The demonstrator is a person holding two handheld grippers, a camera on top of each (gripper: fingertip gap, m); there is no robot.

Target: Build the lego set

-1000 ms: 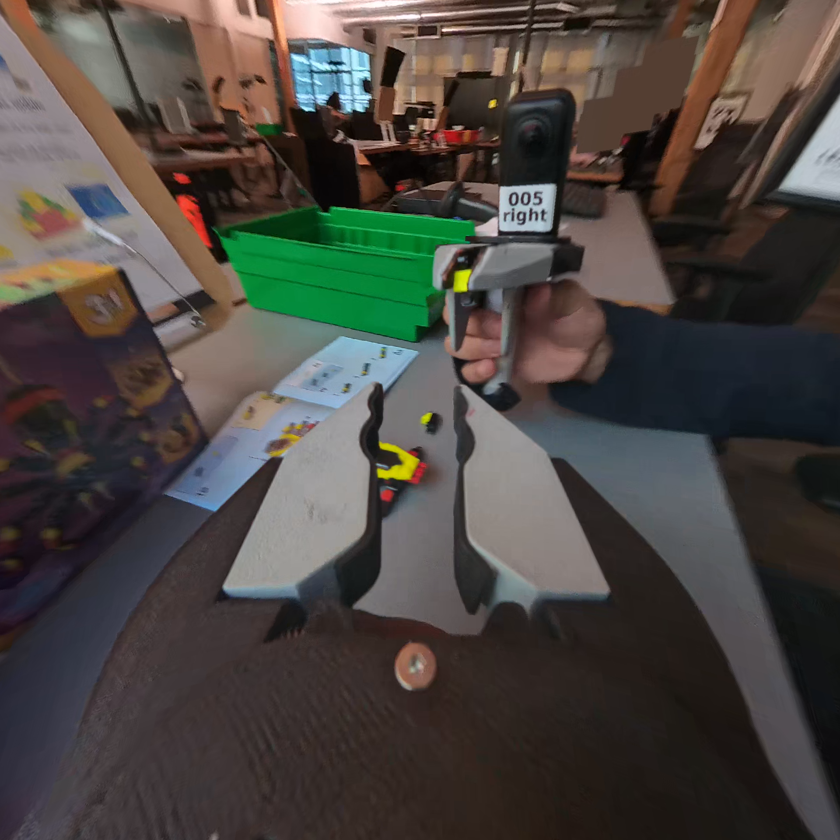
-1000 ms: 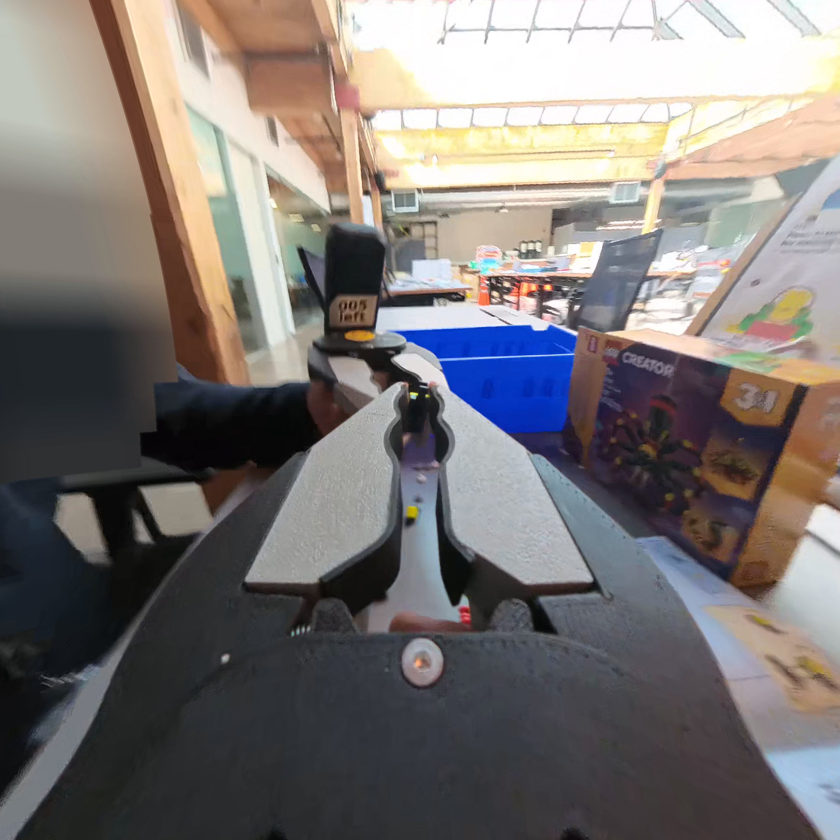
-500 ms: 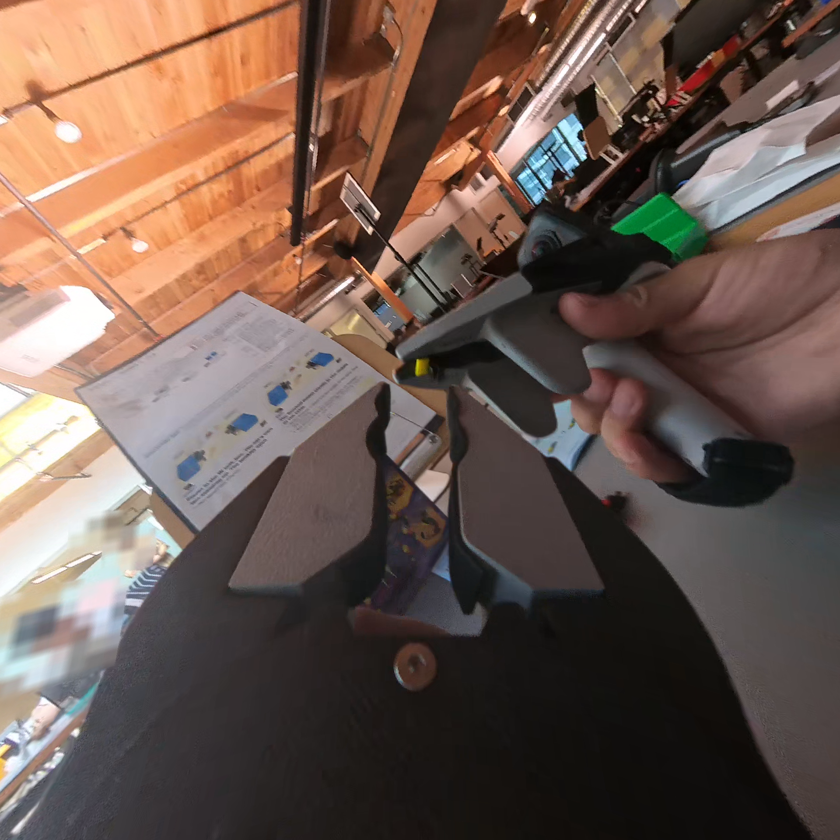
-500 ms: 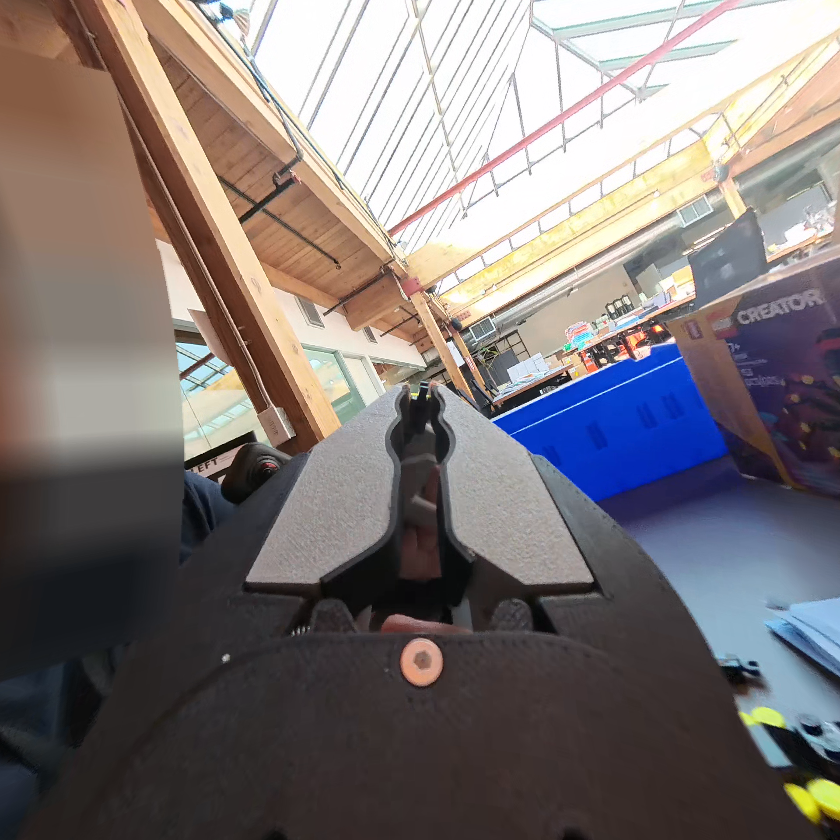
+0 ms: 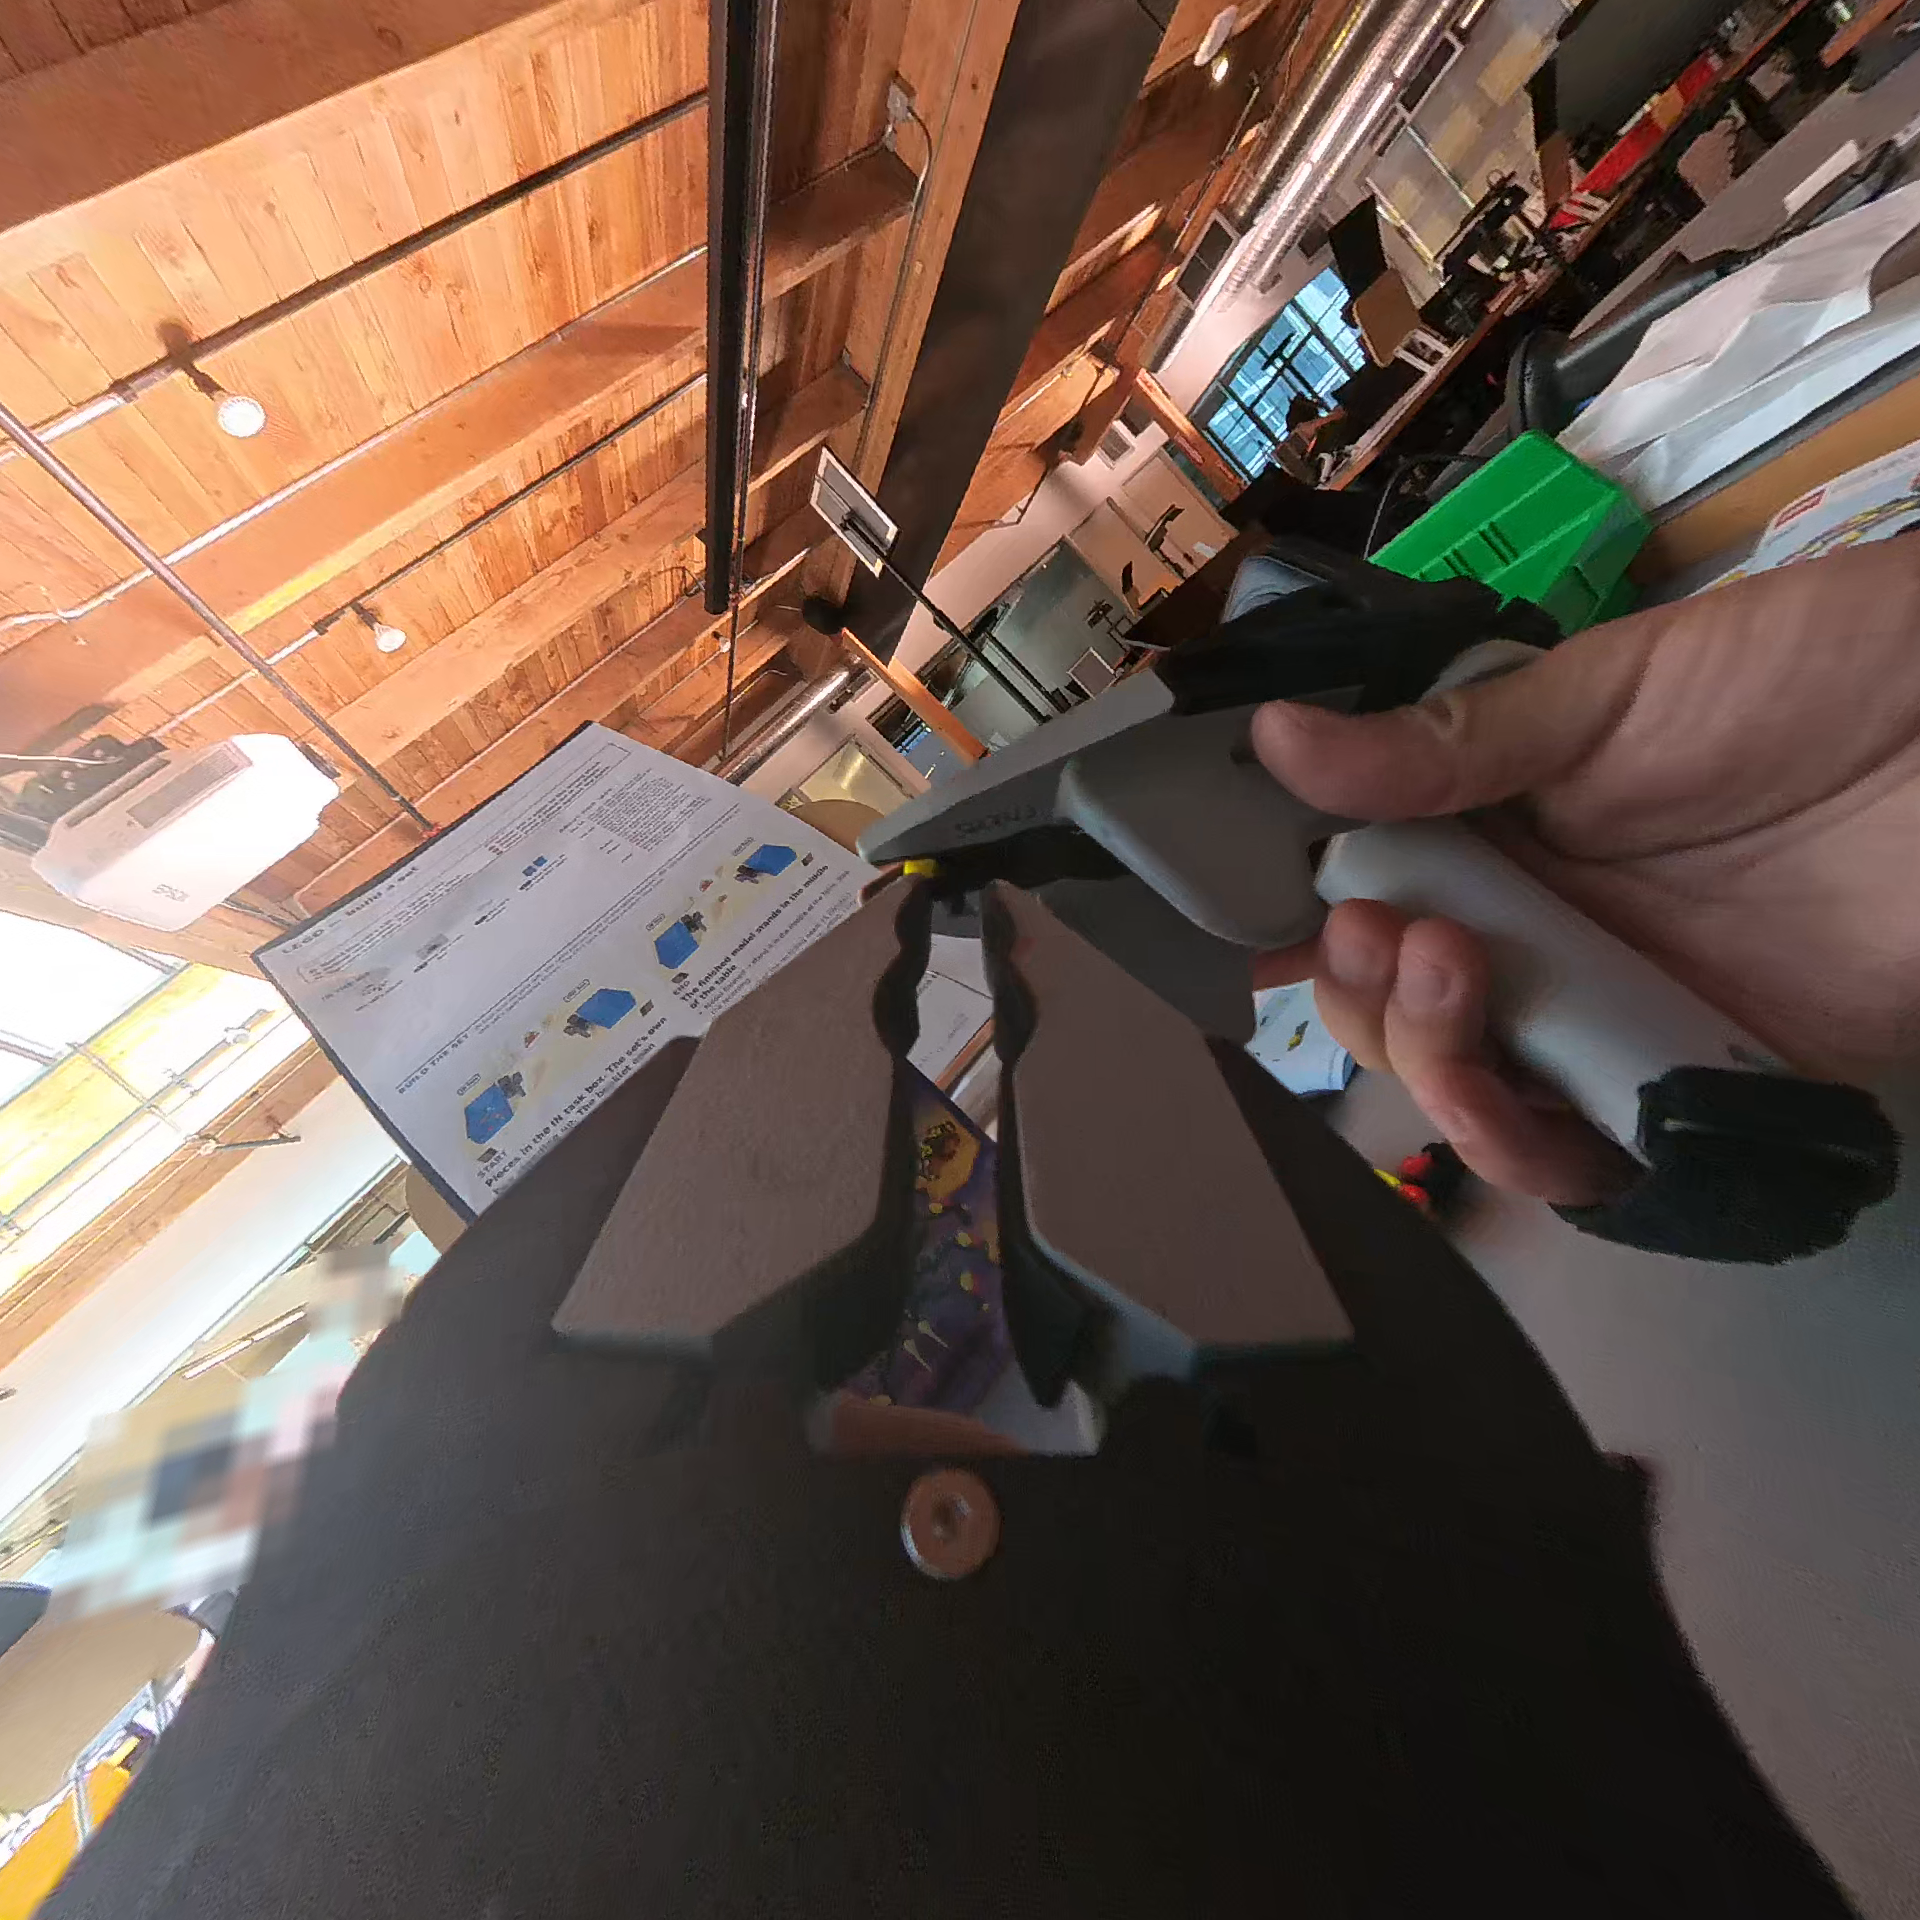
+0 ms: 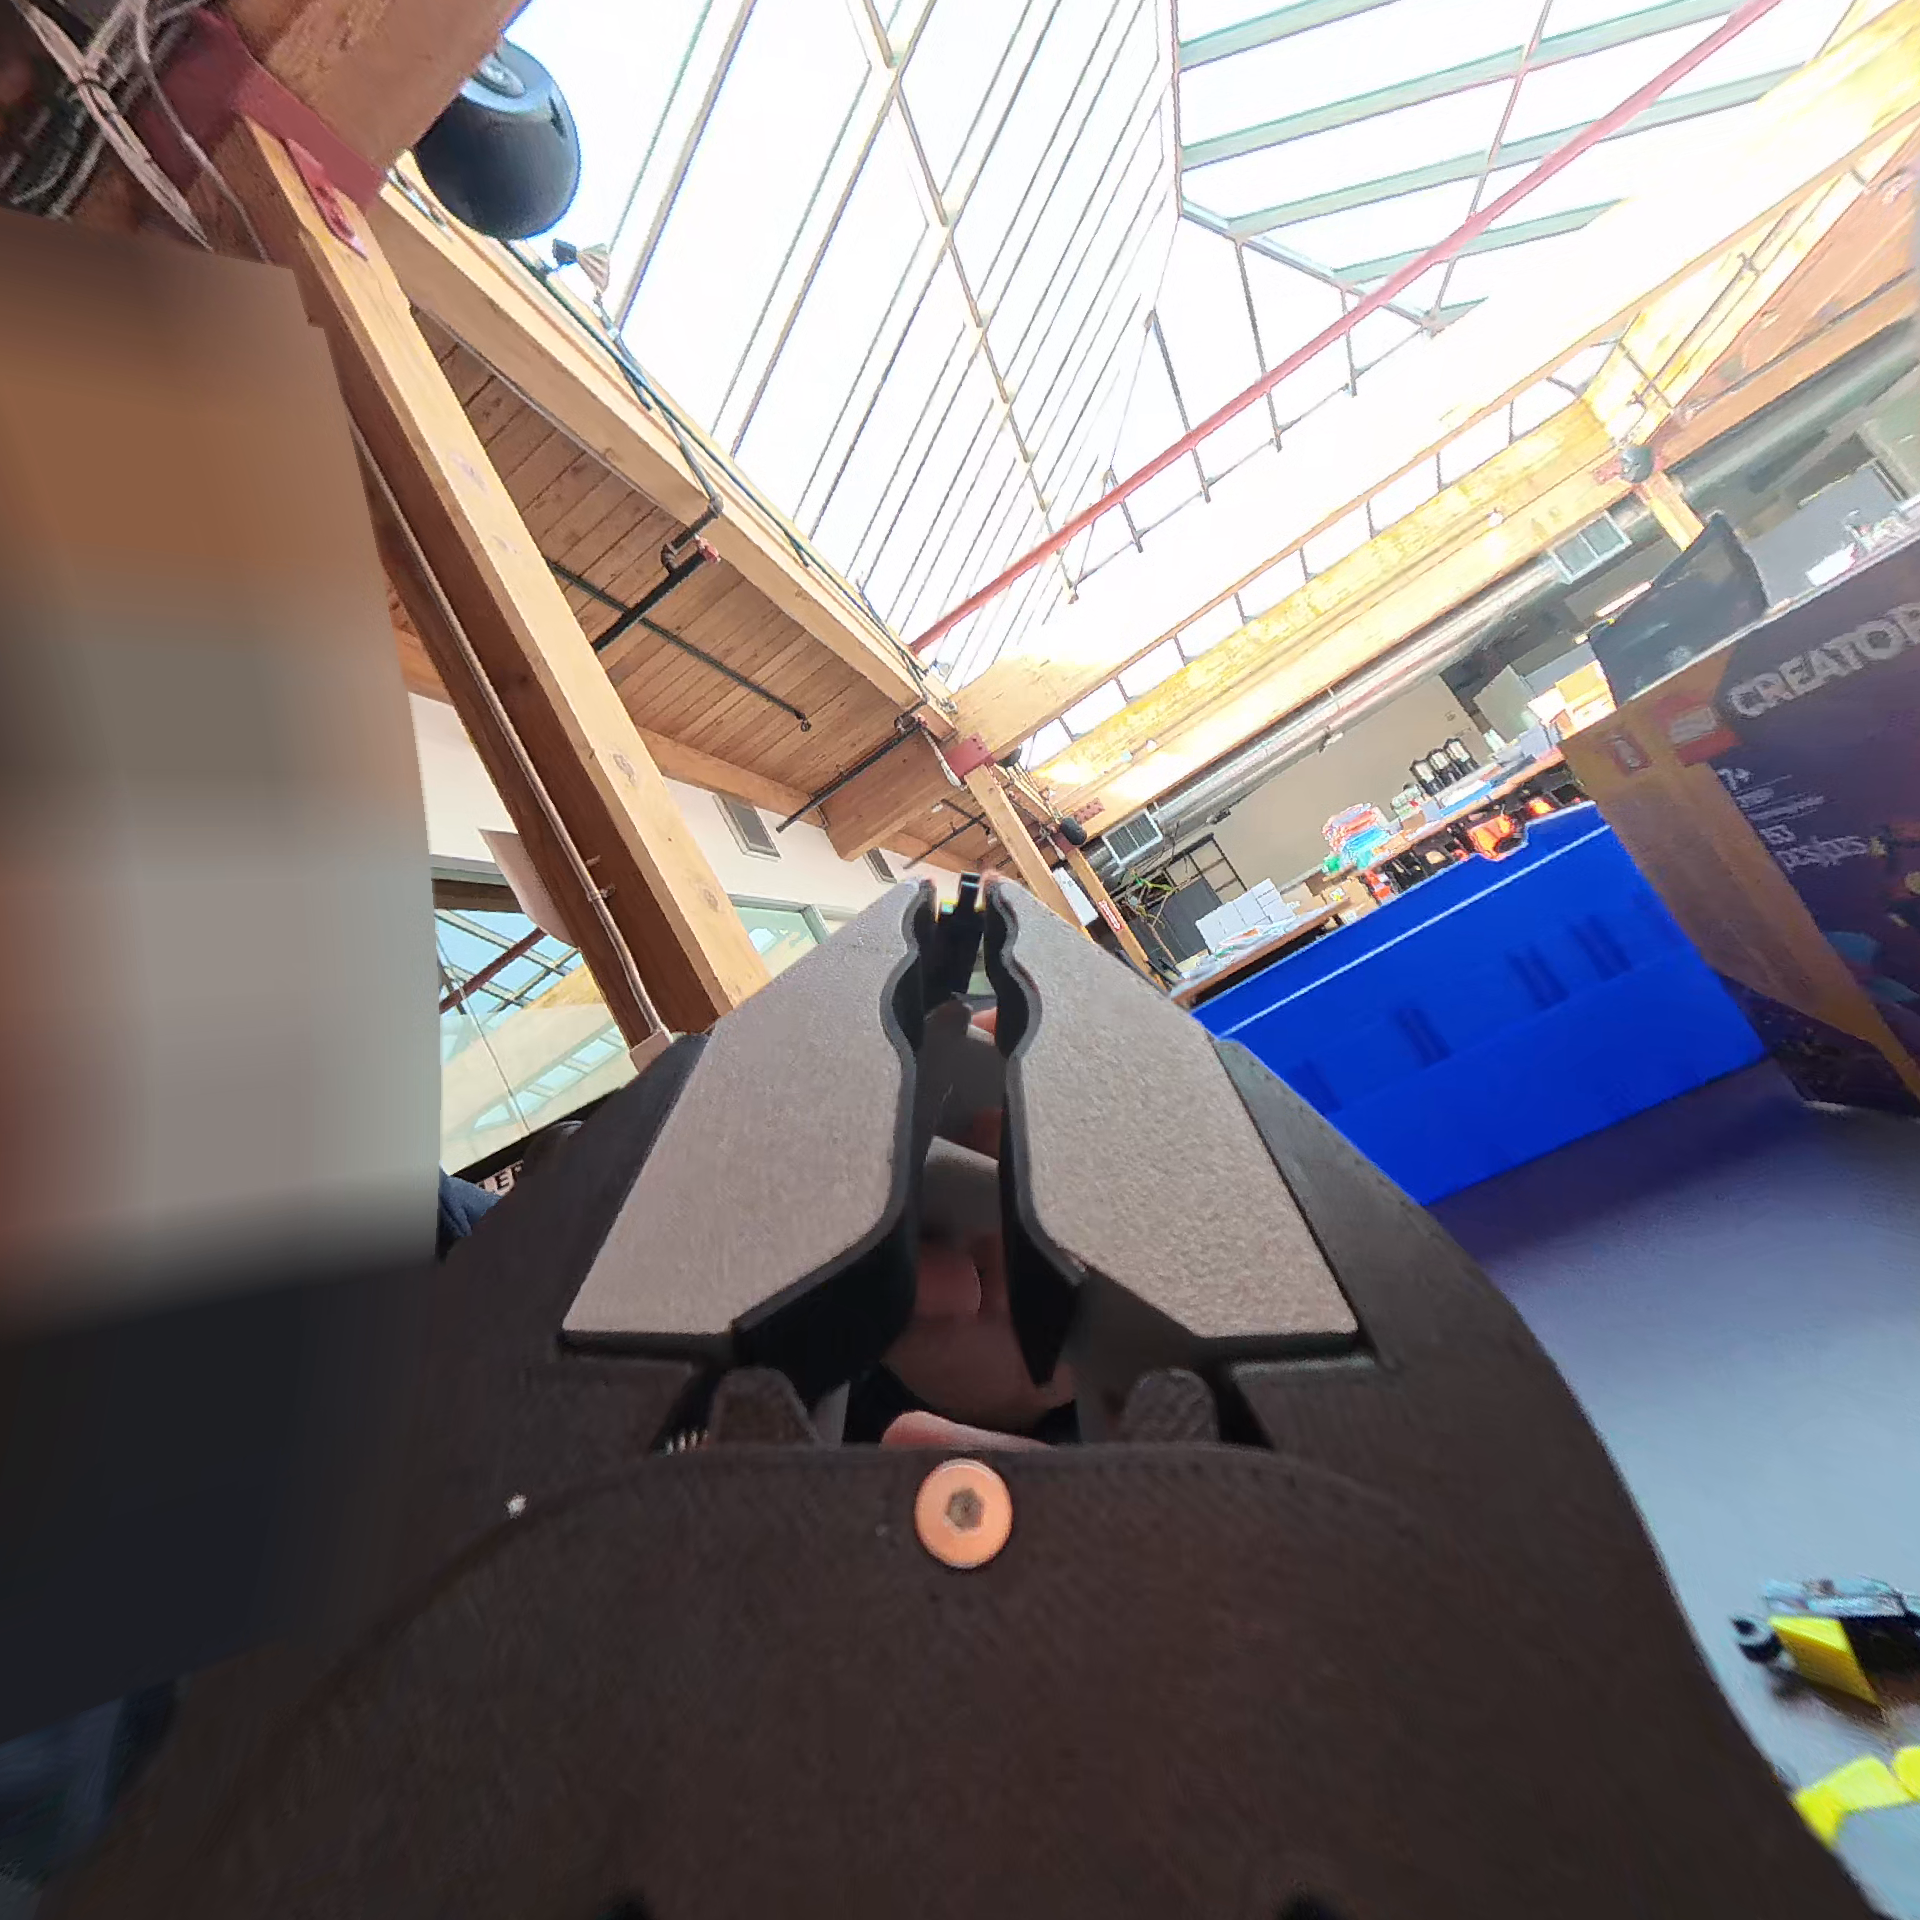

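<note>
Both grippers are raised off the grey table (image 6: 1714, 1299) and tilted upward, tip to tip. My right gripper (image 6: 956, 899) is shut on a small black and yellow Lego piece (image 6: 961, 920). In the left wrist view a hand (image 5: 1662, 779) holds the right gripper (image 5: 904, 864), with the piece (image 5: 920, 867) at its tips. My left gripper (image 5: 951, 904) has its jaws narrowed around the black end of that same piece. Loose yellow and black Lego parts (image 6: 1829, 1652) lie on the table at the lower right.
The purple Lego box (image 6: 1818, 831) stands on the right, next to a blue bin (image 6: 1507, 997). A green bin (image 5: 1507, 530) and an upright instruction board (image 5: 582, 935) show in the left wrist view. More small parts (image 5: 1423, 1174) lie under the hand.
Both grippers lifted from the table and tilted upward. My left gripper came up to the right gripper's tips, and its jaws closed from wide open to a narrow gap around the piece.
</note>
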